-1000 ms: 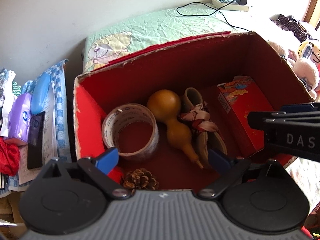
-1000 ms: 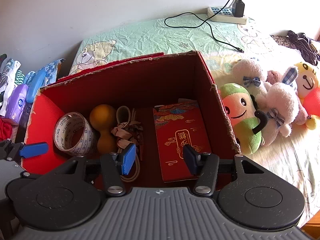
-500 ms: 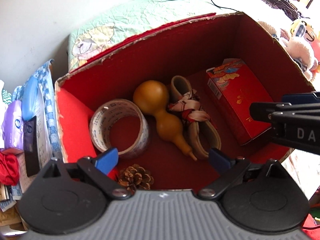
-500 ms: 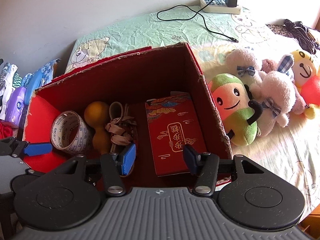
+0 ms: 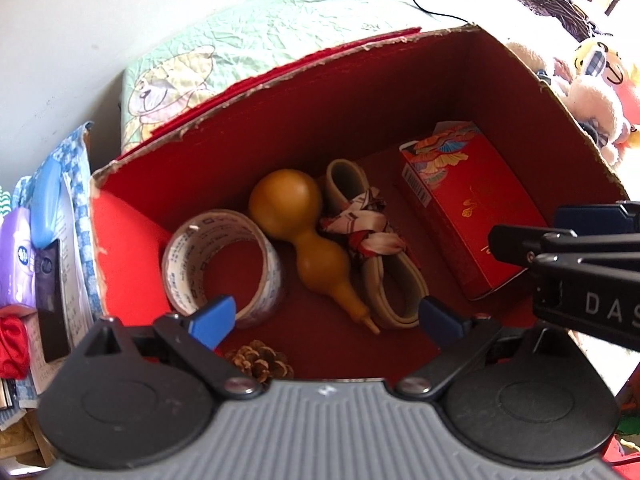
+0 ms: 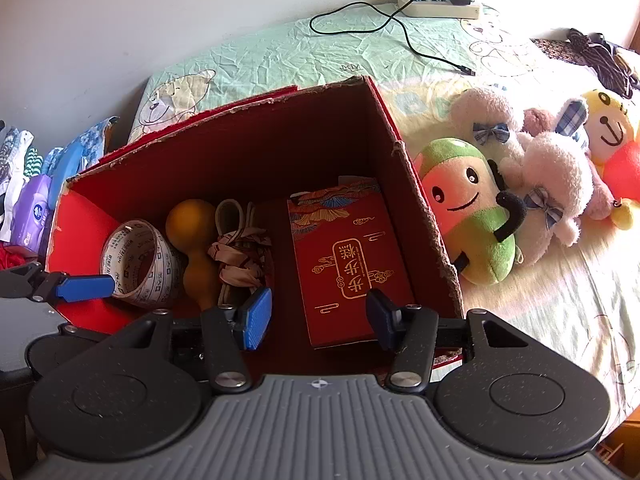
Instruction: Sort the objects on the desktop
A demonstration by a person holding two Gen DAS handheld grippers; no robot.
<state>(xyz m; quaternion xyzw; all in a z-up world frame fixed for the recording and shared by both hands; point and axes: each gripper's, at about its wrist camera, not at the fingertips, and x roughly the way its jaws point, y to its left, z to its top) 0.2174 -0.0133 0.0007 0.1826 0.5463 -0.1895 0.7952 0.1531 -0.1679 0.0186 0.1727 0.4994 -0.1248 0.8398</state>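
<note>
**Red carton loaded; both tongs empty above it**

The cardboard box (image 6: 424,216), red inside with torn, ragged upper edges, sits on a crumpled green bedsheet (image 6: 304,52) printed with bears. On its floor, from left to right:

- A tape roll (image 5: 224,264), translucent with printed lettering, lies tilted against the left wall, its hollow core facing up and toward the camera.
- A gourd (image 5: 308,240), smooth, tan and double-bulbed, lies on its side, large bulb toward the far wall, thin stem toward the near edge.
- A beige strap (image 5: 384,268), looped and knotted with patterned ribbon, lies touching the gourd, its long axis parallel to it.
- A flat red gift box (image 6: 348,260), glossy with gold lettering, lies lengthwise along the right wall.
- A pinecone (image 5: 260,360), brown and scaly, sits by the near wall.

The left tongs (image 5: 326,320) are spread wide over the box, gripping nothing. The right tongs (image 6: 316,316) are likewise spread and empty.

Plush toys (image 6: 516,196) lie on the bed just beside the box's right wall.
</note>
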